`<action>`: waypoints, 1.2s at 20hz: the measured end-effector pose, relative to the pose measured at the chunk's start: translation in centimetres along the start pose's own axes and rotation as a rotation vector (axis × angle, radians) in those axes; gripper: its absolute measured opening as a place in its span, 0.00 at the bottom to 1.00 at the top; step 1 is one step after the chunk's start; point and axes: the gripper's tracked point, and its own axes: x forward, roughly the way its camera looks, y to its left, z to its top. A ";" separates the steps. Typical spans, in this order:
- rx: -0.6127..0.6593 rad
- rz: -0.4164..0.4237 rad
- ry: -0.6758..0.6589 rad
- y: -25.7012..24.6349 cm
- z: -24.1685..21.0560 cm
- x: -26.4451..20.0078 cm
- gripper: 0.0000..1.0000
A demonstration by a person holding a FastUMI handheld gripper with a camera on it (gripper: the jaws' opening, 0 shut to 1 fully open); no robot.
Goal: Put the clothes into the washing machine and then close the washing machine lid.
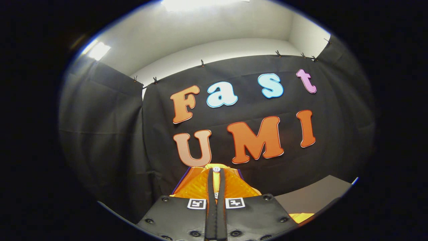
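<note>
My gripper (216, 175) is raised and faces the booth's black cloth wall. Its two fingers (210, 194) stand almost together, with only a thin strip of cloth between them. They are pressed on an orange garment (194, 187) whose shiny, ribbed fabric bunches on both sides of the fingers. A small white button (216, 169) of the garment sits right at the fingertips. Another bit of the same orange cloth (301, 217) hangs lower, to the right of the gripper body.
A grey flat surface (314, 197) lies low on the right, beyond the gripper. Black cloth (110, 134) hangs all around, clipped along its top, with a white wall and ceiling lights above.
</note>
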 end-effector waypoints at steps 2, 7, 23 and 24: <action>0.005 0.012 0.008 1.5 -0.7 0.7 0.08; 0.028 0.034 0.030 4.2 -2.8 2.6 0.07; 0.028 0.035 0.103 8.9 -11.9 5.9 0.07; 0.019 0.028 0.096 8.9 -12.1 6.1 0.08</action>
